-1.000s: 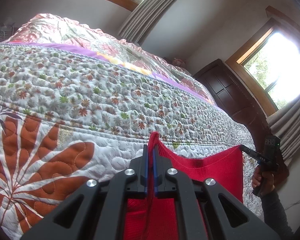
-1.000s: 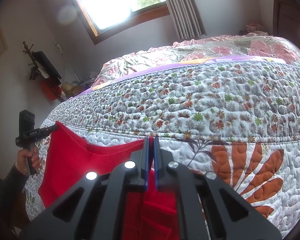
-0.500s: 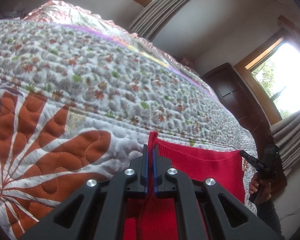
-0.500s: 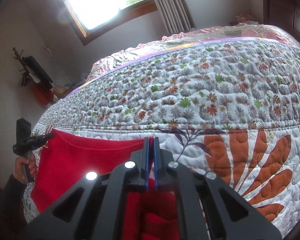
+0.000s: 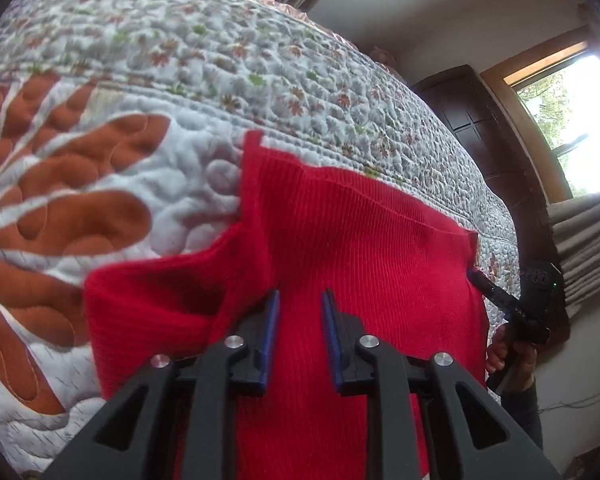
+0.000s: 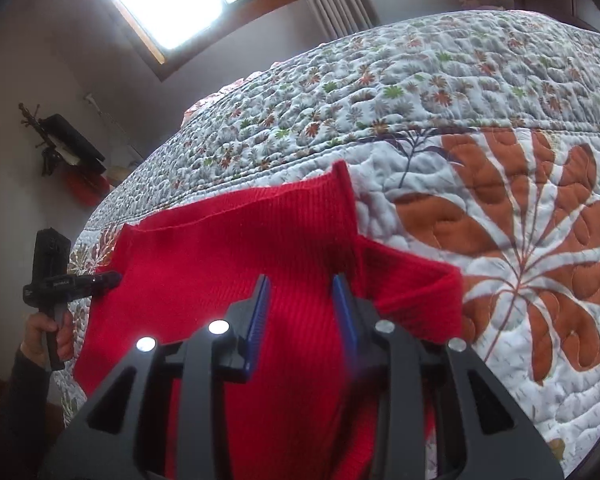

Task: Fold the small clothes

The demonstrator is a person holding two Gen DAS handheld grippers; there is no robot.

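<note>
Left wrist view: we see left gripper (image 5: 298, 320) now parted, empty | right gripper (image 6: 302, 302) likewise released, half a second after pinching | red knit garment (image 5: 352, 240) lies flat on quilt (image 5: 220, 92) | we judge spreading done, fold next.

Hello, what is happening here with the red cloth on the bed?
A person is folding a small red knit garment on a bed covered with a floral quilt, using a handheld gripper in each hand. Right now the left gripper and the right gripper are both open, so neither holds the garment. It lies spread flat on the quilt, with one sleeve sticking out to the side. The fold itself looks not yet done.
</note>
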